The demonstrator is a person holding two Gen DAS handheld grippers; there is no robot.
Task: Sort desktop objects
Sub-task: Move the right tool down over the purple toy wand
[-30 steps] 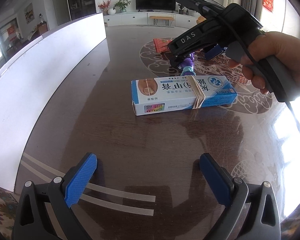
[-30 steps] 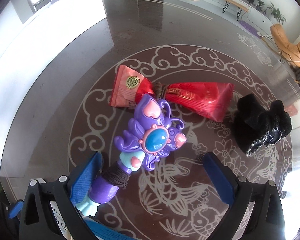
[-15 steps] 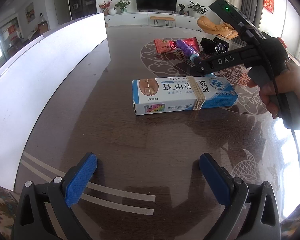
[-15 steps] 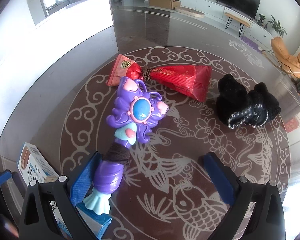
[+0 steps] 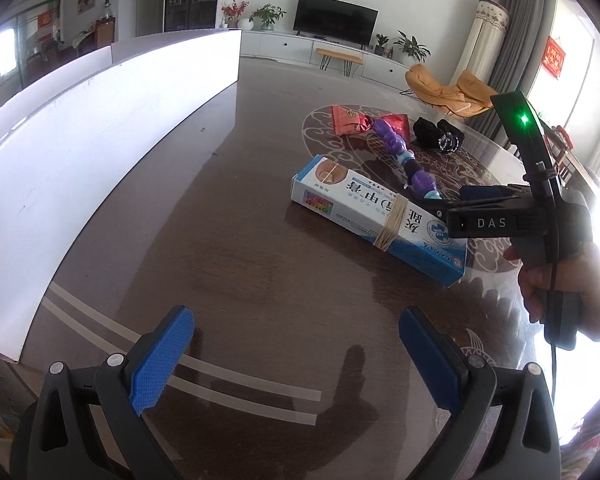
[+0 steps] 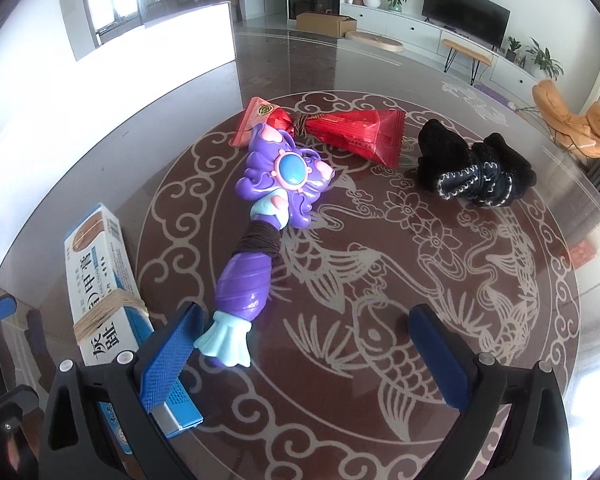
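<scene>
Purple toy wand (image 6: 260, 240): lying flat on the glass-topped table (image 6: 440, 280), long axis running from its light-blue tail, just ahead of the right gripper's (image 6: 304, 356) left finger (image 6: 168, 364), up and away to its ornamented head. Tail end nearest the fingers, offset toward the left finger rather than centred in the gap; dark cord wound round the shaft midway. Head touching or just overlapping the red snack packet (image 6: 352, 132) beyond it.

Right gripper: fingers wide apart, nothing between them, tips just short of the wand's tail. Clearly the nearer tool to the wand. Judged requirement for a grasp: small shift toward the left finger's side and forward, so that the fingers straddle the shaft across its long axis.

Blue-and-white carton (image 6: 100, 280), bound with a rubber band: outside and beside the right gripper's left finger, its near end passing under that finger in the right wrist view; long axis roughly parallel to the wand. Risk noted: carton close enough to be nudged during a leftward correction.

Black knitted item (image 6: 472, 176): well ahead, toward the right finger's side, apart from the wand.

Left gripper (image 5: 296, 356): fingers wide apart, empty, over bare table; carton (image 5: 376, 216) well ahead of it, wand (image 5: 404, 156) farther still behind the carton. Hand (image 5: 568, 276) holding the right tool visible at right.
</scene>
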